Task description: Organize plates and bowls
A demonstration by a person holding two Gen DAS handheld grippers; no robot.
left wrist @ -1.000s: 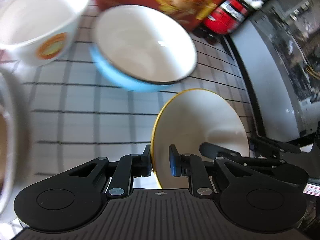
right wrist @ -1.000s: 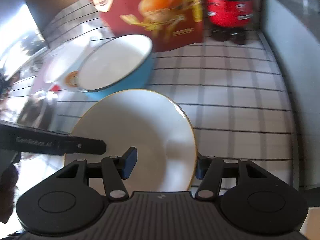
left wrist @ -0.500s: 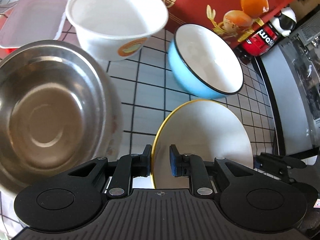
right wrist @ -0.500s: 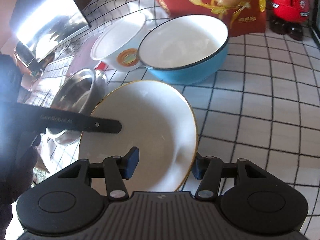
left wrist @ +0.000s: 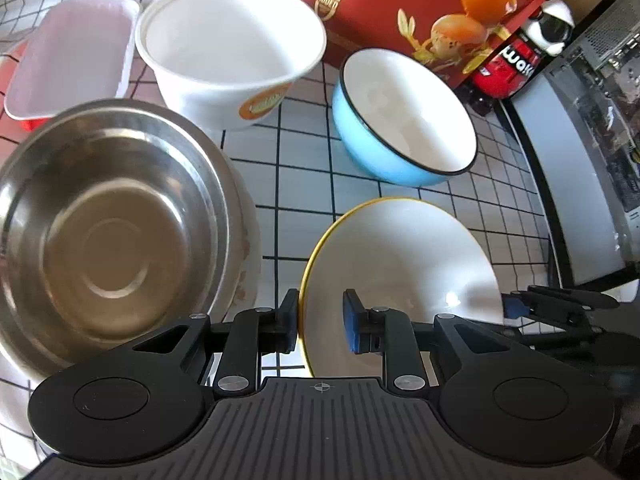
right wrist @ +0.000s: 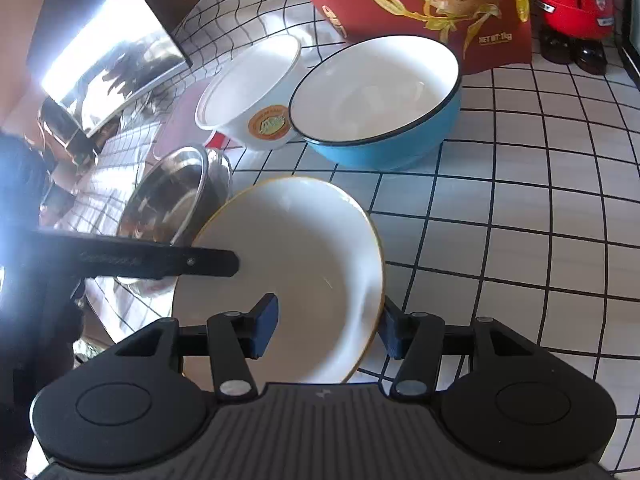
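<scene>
A white bowl with a yellow rim (left wrist: 400, 264) (right wrist: 296, 264) hangs tilted between both grippers. My left gripper (left wrist: 322, 320) straddles its left rim; the jaws are opening, the left pad is by the rim and the right pad stands off the inner wall. One of its fingers (right wrist: 200, 260) reaches over the bowl in the right wrist view. My right gripper (right wrist: 328, 330) is shut on the bowl's right wall, one pad inside and one outside. A steel bowl (left wrist: 112, 216) (right wrist: 172, 208) sits to the left on a flowered white dish (left wrist: 248, 248).
On the tiled cloth behind stand a blue bowl (left wrist: 404, 120) (right wrist: 376, 92) and a white tub bowl with an orange label (left wrist: 228, 40) (right wrist: 248, 80). A pink tray (left wrist: 72, 52) is far left. A red box (left wrist: 420, 0) and red bottle (right wrist: 572, 0) stand at the back.
Both grippers and the yellow-rimmed bowl have moved left, bringing the steel bowl into view. The left gripper's jaws have widened off the bowl's rim. The right grip is unchanged.
</scene>
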